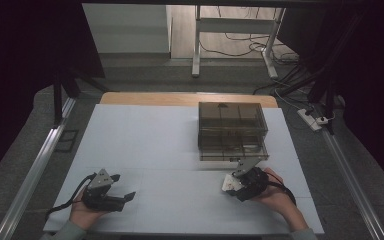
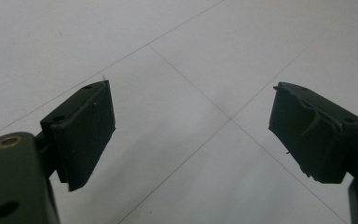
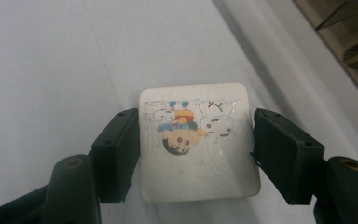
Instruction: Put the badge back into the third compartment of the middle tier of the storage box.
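The right tongs [image 1: 241, 184] sit at the lower right of the high view, just below the front of a smoky clear drawer box [image 1: 232, 131] that stands right of centre on the white bench [image 1: 145, 135]. The box lies directly ahead of these tongs, toward the top of the frame; its long axis runs left to right across the bench. The right hand [image 1: 275, 192] is by far the nearer hand to it.

In the right gripper view, the right tongs [image 3: 196, 149] hold a small white square card [image 3: 198, 140] with rounded corners and a printed cartoon figure. The jaws stand partly closed, one against each side edge of the card, with the card flat between them and its printed face up toward the camera. The box front shows at the upper right corner of that view, near the card but apart from it. Whether a drawer is open cannot be told from these views.

The left tongs [image 1: 114, 192] lie at the lower left of the high view, well apart from the box and the card, held in the left hand [image 1: 82, 212]. In the left gripper view, the left tongs [image 2: 191, 135] stand wide open, with bare bench visible between the pads [image 2: 86, 133]. They hold nothing and touch nothing.

Judgement: any move of the card to the box belongs to the right tongs, travelling forward.
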`<state>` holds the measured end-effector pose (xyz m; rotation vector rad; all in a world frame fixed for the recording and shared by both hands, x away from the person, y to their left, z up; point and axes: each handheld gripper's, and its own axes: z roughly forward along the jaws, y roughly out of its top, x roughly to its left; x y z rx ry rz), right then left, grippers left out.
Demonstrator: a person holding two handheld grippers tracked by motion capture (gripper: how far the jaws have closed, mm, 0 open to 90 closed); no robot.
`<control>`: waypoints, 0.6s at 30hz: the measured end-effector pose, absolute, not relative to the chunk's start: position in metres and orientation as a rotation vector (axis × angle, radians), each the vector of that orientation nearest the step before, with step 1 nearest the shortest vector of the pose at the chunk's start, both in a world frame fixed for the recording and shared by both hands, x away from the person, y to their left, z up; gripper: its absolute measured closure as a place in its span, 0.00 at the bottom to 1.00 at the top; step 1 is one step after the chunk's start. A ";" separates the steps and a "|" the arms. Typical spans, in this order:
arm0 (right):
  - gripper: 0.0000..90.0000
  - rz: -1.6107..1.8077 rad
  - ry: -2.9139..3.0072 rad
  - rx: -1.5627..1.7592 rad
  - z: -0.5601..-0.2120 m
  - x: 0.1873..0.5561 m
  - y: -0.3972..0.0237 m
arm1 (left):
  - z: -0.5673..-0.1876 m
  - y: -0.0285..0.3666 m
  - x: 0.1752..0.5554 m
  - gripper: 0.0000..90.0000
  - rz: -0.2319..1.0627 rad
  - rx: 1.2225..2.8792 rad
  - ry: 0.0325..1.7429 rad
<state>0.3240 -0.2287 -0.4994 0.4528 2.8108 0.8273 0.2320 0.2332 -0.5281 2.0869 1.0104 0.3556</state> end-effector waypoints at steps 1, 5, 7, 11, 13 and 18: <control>0.37 0.833 2.805 0.455 -0.498 0.324 -0.230 | -0.528 0.233 0.232 0.16 0.355 2.088 1.011; 0.37 0.886 2.787 0.471 -0.494 0.324 -0.232 | -0.528 0.233 0.232 0.16 0.354 2.089 1.010; 0.37 0.912 2.777 0.474 -0.492 0.324 -0.233 | -0.528 0.233 0.232 0.16 0.357 2.089 1.009; 0.37 0.950 2.754 0.482 -0.489 0.324 -0.235 | -0.528 0.233 0.232 0.16 0.356 2.091 1.009; 0.37 0.965 2.743 0.486 -0.488 0.324 -0.235 | -0.528 0.233 0.232 0.16 0.356 2.091 1.009; 0.37 0.980 2.716 0.486 -0.486 0.323 -0.236 | -0.529 0.233 0.232 0.16 0.356 2.092 1.010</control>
